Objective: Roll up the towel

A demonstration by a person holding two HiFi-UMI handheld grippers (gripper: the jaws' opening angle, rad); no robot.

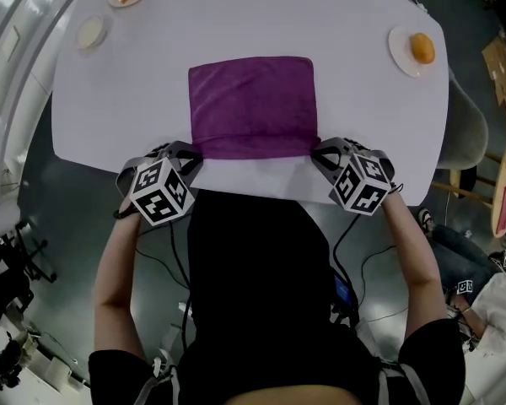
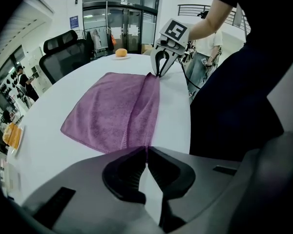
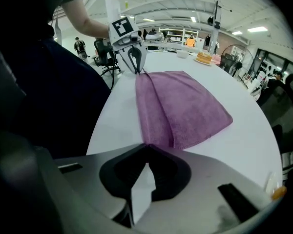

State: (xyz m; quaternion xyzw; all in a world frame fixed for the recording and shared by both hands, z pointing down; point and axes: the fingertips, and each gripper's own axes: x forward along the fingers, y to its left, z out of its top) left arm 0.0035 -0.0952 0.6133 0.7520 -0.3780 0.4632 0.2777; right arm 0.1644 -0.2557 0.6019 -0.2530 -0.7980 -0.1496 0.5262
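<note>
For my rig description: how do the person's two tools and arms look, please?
The left tool and right tool are grey with black pads; each carries a white cube with black square markers. Black cables trail from them. The person wears a black top with short sleeves.

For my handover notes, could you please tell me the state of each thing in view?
towel: flat on the table, near edge folded over.
left gripper: shut on the towel's near left corner.
right gripper: shut on the towel's near right corner.
orange: resting on a plate.

No legible text or labels.
</note>
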